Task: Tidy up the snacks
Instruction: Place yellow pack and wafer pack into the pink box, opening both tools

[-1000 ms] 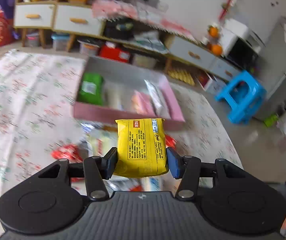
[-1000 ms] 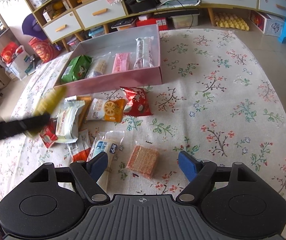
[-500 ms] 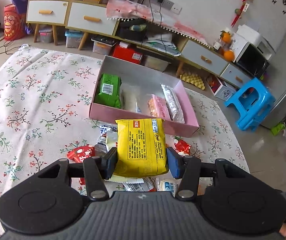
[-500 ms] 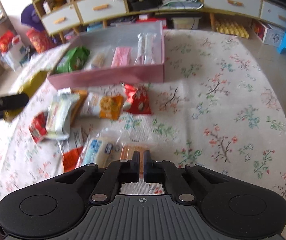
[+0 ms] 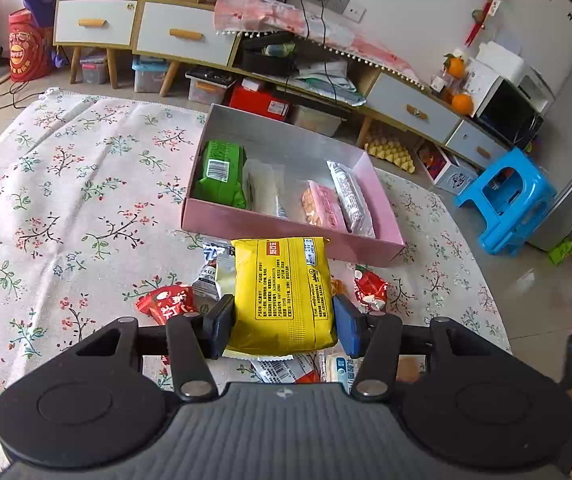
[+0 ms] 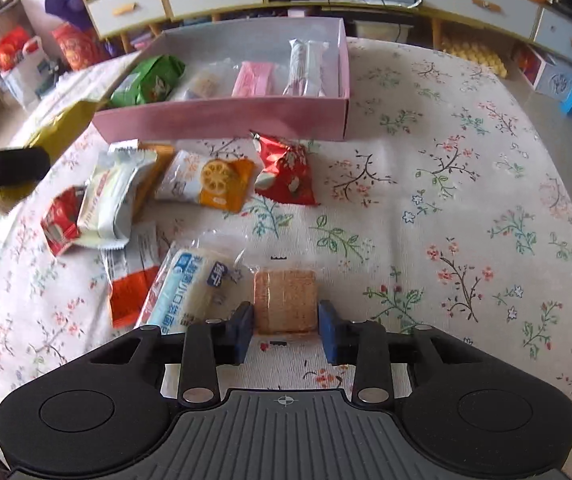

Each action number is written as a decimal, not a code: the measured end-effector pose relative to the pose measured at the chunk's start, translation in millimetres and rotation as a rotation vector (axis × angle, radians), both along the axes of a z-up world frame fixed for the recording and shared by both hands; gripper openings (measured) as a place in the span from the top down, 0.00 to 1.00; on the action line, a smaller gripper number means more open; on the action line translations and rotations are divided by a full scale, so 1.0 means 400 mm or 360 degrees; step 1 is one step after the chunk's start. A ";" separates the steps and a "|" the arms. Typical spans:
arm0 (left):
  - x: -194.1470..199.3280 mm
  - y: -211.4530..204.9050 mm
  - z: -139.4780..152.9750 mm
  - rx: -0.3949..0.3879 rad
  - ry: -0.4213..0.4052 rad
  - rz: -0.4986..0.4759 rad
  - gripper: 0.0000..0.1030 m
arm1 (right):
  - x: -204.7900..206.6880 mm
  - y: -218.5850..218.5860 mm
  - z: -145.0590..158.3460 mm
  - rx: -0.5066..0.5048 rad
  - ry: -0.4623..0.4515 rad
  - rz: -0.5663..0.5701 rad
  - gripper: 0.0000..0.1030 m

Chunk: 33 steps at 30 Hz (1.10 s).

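Snacks, four, already lying inside the pink box (image 5: pixel 286 226). Many more scattered on the flowered cloth (image 6: pixel 446 200) just in front of the box. Left gripper (image 5: pixel 282 322) clamped on yellow pack (image 5: pixel 284 294), held up near the box front. Right gripper (image 6: pixel 286 330) opening around brown cracker pack (image 6: pixel 285 300), farther from the box. Most sorting left.

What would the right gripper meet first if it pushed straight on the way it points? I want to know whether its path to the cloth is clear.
Probably the brown cracker pack, lying between the opening jaws of the right gripper; under it is the floral cloth. Depth is uncertain.
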<state>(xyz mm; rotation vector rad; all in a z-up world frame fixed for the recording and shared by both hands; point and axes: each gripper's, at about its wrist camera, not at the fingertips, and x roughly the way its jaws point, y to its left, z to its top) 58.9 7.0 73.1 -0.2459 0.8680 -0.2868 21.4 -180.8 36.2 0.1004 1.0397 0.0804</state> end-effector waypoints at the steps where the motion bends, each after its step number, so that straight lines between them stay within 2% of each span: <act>1: -0.001 0.002 0.002 -0.0002 -0.0004 0.0001 0.53 | -0.005 -0.009 0.015 0.0016 -0.0043 -0.0016 0.68; 4: -0.004 0.003 0.007 0.0001 -0.0023 0.0003 0.53 | -0.013 -0.038 0.057 0.0086 -0.0135 -0.0062 0.68; 9: -0.006 -0.004 0.005 0.0023 -0.0026 -0.0010 0.53 | -0.003 -0.038 0.034 0.0119 -0.0056 -0.0059 0.68; 14: -0.005 -0.003 0.008 0.0035 -0.0043 -0.0005 0.53 | -0.008 -0.043 0.077 0.0160 -0.0162 -0.0050 0.68; 22: 0.010 -0.008 0.014 0.0060 -0.0047 -0.0008 0.53 | 0.016 -0.059 0.085 0.0214 -0.0135 -0.0074 0.68; 26: 0.028 -0.005 0.032 0.0088 -0.0098 0.0008 0.53 | 0.043 -0.072 0.112 0.0235 -0.0171 -0.0093 0.68; 33: 0.115 0.002 0.040 0.0093 -0.0110 0.0033 0.53 | 0.128 -0.106 0.126 0.0338 -0.0109 -0.0132 0.68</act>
